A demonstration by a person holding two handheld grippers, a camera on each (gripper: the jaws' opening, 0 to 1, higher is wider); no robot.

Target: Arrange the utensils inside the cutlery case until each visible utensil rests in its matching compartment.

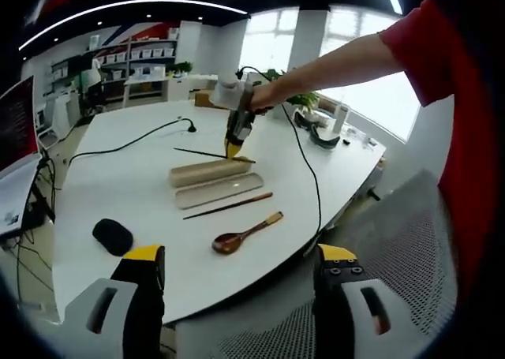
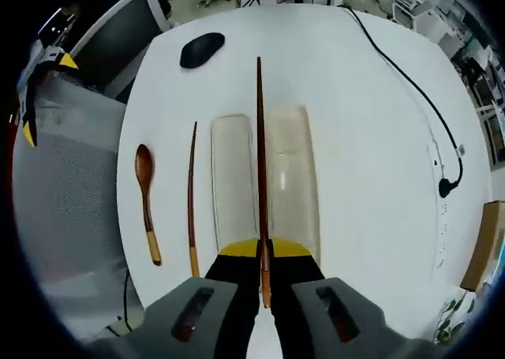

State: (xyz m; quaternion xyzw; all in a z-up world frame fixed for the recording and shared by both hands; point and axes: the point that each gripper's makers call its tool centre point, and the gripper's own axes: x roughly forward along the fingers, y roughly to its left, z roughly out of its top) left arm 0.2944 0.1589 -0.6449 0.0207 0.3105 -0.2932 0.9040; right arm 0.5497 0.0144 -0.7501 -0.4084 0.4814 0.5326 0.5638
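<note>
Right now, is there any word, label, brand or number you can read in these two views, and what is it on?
None can be read.
Shelf boxes at the back of the room: any labels are too small and blurred.
Case, chopsticks, spoon, table: no print seen.

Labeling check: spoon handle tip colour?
Light tan; the spoon is otherwise dark brown. Clearest in right gripper view.

My broad white round-edged desk carries a black oval mouse near its far edge and a black cable trailing across to a small plug.
</note>
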